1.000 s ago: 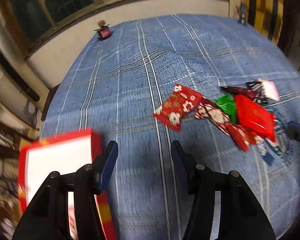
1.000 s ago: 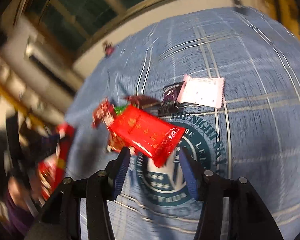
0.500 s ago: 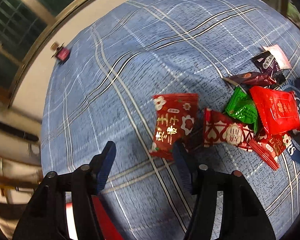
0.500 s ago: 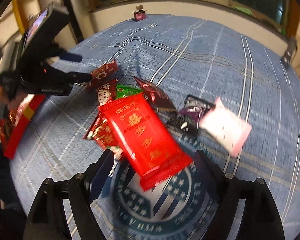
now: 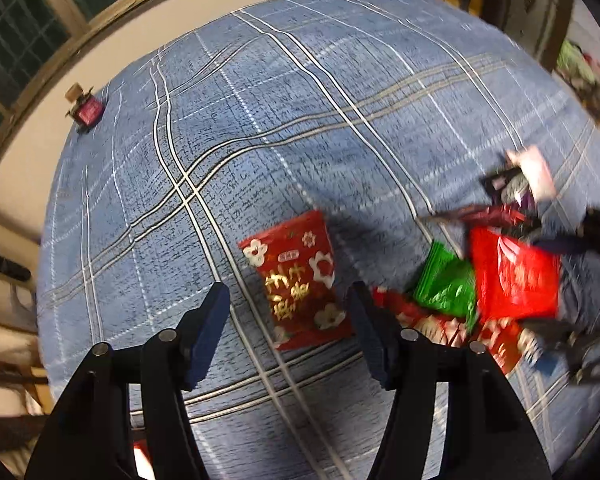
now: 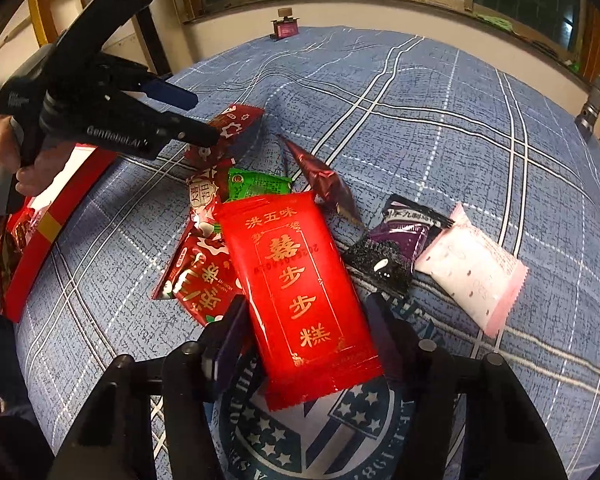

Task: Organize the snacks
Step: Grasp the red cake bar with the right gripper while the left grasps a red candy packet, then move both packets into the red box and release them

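- A red box (image 6: pixel 40 236) with a white inner face is seen at the left edge of the blue plaid cloth (image 6: pixel 440 128), beside the hand (image 6: pixel 4 156) on the left gripper (image 5: pixel 288 312).
- The left gripper's jaws are opening — a dark red flowered packet (image 5: pixel 300 280) lies between them, untouched by the fingers (image 5: pixel 208 332).
- Just right of it, a green packet (image 5: pixel 448 288) is partly covered by a bright red packet (image 6: pixel 300 292), the largest of the pile.
- The right gripper (image 6: pixel 304 332) is closing around the bright red packet; whether the pads press it cannot be told.
- Further right lie a purple-black packet (image 6: pixel 396 248) and a pink-white packet (image 6: pixel 472 272) — touching each other.
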`<action>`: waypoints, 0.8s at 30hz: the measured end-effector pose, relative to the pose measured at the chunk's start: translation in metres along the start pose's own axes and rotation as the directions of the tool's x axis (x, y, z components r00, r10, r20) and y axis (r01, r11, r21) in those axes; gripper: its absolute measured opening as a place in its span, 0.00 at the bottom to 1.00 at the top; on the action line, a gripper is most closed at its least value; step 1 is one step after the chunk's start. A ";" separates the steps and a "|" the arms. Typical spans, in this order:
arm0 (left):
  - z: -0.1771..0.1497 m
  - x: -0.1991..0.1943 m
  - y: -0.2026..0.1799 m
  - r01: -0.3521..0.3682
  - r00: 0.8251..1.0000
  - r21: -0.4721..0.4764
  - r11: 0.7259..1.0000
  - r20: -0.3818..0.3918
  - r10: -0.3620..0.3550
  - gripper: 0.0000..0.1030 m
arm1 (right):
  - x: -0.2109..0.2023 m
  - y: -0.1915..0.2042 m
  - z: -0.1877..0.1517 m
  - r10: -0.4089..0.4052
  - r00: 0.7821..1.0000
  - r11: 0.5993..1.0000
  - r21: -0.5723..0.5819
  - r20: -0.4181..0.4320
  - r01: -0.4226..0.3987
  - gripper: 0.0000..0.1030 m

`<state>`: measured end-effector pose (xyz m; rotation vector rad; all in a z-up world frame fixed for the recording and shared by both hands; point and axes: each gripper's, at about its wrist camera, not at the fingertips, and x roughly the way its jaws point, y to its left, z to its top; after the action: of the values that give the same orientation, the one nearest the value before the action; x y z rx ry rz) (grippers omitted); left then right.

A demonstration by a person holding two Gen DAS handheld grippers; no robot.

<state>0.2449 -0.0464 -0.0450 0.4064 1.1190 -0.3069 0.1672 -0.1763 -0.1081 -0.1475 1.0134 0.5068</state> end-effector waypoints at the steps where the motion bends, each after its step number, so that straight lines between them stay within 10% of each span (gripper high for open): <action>1: 0.003 0.005 0.001 -0.026 1.000 -0.024 0.999 -0.013 0.025 0.72 | -0.001 0.000 -0.001 0.001 1.000 1.000 0.007 0.006 -0.001 0.58; 4: 0.006 0.020 0.002 -0.005 0.999 -0.085 0.996 -0.053 0.000 0.72 | -0.002 0.002 -0.006 0.001 1.000 1.000 0.031 0.020 -0.002 0.57; 8: 0.005 0.031 0.015 0.094 0.990 -0.243 0.965 -0.078 -0.116 0.35 | -0.008 0.002 -0.013 0.019 0.999 0.997 0.079 0.032 -0.021 0.52; 17: -0.029 -0.004 0.001 0.031 0.999 -0.292 0.956 -0.032 -0.042 0.32 | -0.030 -0.006 -0.043 0.189 0.979 0.945 0.255 0.078 -0.203 0.51; 24: -0.083 -0.065 -0.007 0.035 0.999 -0.311 0.950 0.041 -0.023 0.32 | -0.055 -0.003 -0.069 0.336 0.924 0.842 0.380 0.182 -0.382 0.50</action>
<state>0.1488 -0.0115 -0.0182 0.1035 1.1164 -0.1579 0.0922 -0.2218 -0.0986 0.4540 1.0227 0.6235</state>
